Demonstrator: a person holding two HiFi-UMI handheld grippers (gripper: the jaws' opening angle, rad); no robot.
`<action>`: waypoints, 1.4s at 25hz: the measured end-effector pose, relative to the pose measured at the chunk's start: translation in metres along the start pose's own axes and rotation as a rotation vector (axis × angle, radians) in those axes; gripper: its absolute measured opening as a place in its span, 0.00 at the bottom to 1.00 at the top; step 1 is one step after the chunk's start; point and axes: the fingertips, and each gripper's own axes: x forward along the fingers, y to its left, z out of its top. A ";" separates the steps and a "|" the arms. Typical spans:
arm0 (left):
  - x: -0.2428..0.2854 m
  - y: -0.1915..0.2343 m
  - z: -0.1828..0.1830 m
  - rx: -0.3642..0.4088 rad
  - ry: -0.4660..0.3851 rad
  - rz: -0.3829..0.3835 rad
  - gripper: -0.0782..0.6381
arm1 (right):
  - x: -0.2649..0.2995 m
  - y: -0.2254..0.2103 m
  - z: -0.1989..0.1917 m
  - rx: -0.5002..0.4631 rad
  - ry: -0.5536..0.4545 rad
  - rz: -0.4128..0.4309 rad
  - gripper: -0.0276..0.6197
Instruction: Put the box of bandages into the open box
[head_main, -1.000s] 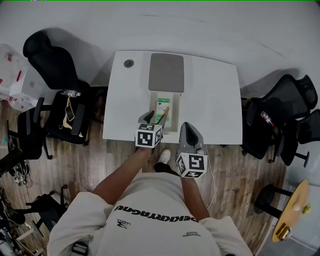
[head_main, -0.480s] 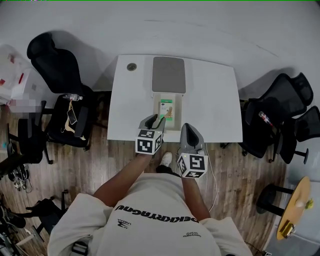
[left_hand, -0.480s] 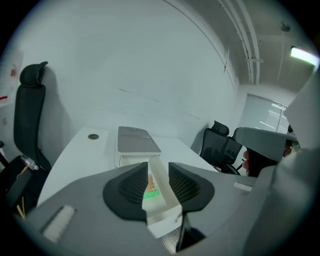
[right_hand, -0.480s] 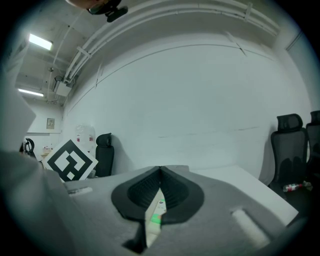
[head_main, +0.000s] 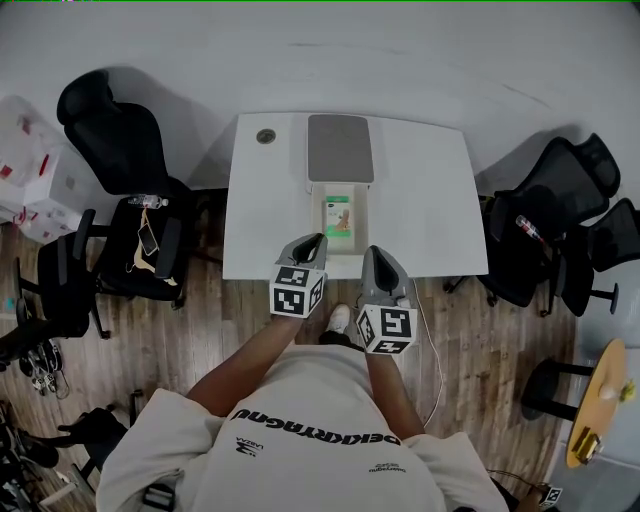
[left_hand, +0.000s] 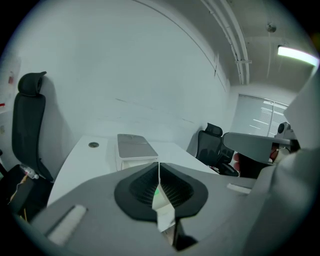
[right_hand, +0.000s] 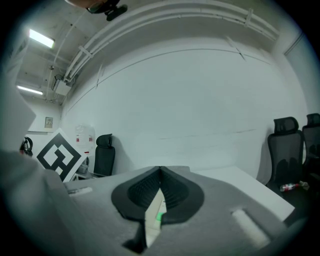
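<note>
A: Found the box of bandages (head_main: 342, 215)?

B: Yes. Lay flat inside the open box (head_main: 315, 220), green-printed face up, touching neither gripper.

A: And the left gripper (head_main: 311, 241)?

B: Hung at the open box's near left corner, as seen from above. Had just been closing. Showed jaws pressed together in its own view, with nothing caught between them.

A: Checked the right gripper (head_main: 372, 251) too?

B: Checked. Sat just beside the open box's near right corner, on the person's side of it. Jaws met at the tips there as well, and held nothing.

A: Any contact between either gripper and the open box?

B: Couldn't tell from above. Looked close to the near rim, no more than that.

A: Noted anything else around the open box?

B: Spotted a grey lid (head_main: 340, 148) touching the open box's far edge. Saw the white table (head_main: 430, 190) under the open box, bare on both sides of it. Also made out a black office chair (head_main: 105, 125) well off to the open box's left, off the table altogether.
</note>
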 end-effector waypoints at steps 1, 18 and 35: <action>-0.003 0.000 0.001 0.003 -0.005 -0.003 0.11 | -0.002 0.002 0.000 0.000 -0.001 -0.003 0.04; -0.067 -0.017 -0.001 0.166 -0.094 -0.145 0.11 | -0.035 0.050 -0.005 0.023 -0.045 -0.065 0.04; -0.107 -0.035 0.015 0.221 -0.223 -0.139 0.10 | -0.058 0.059 0.002 0.004 -0.044 -0.096 0.04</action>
